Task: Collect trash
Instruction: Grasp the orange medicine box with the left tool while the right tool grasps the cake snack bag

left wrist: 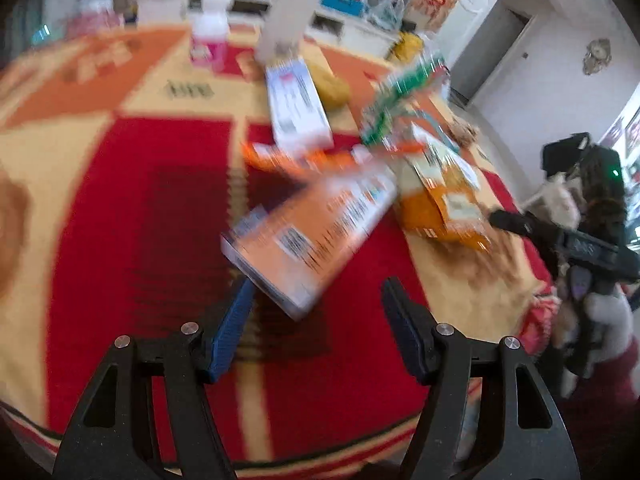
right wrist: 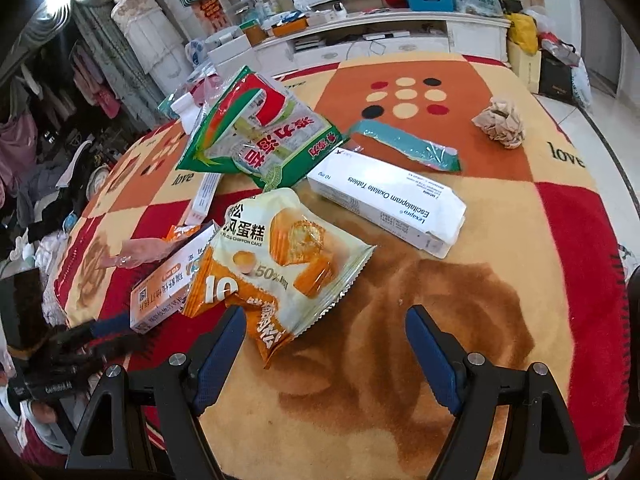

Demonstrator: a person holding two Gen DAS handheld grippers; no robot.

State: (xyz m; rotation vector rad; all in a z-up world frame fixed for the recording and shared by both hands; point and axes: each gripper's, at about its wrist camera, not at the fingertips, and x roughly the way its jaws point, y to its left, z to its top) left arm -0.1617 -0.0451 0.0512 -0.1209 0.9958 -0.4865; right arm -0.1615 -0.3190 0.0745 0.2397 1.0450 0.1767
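left gripper (left wrist: 316, 300) spread, empty | right gripper (right wrist: 326, 332) spread, empty | orange box (left wrist: 308, 236): light, stiff, grip across narrow sides | cake wrapper (right wrist: 280, 256): flimsy, slippery, pinch an edge

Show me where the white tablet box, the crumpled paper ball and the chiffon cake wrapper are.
white tablet box (right wrist: 390, 204): right wrist view, middle of its printed top face.
crumpled paper ball (right wrist: 500, 122): right wrist view, centre of the wad.
chiffon cake wrapper (right wrist: 280, 256): right wrist view, printed front, near the cake picture.
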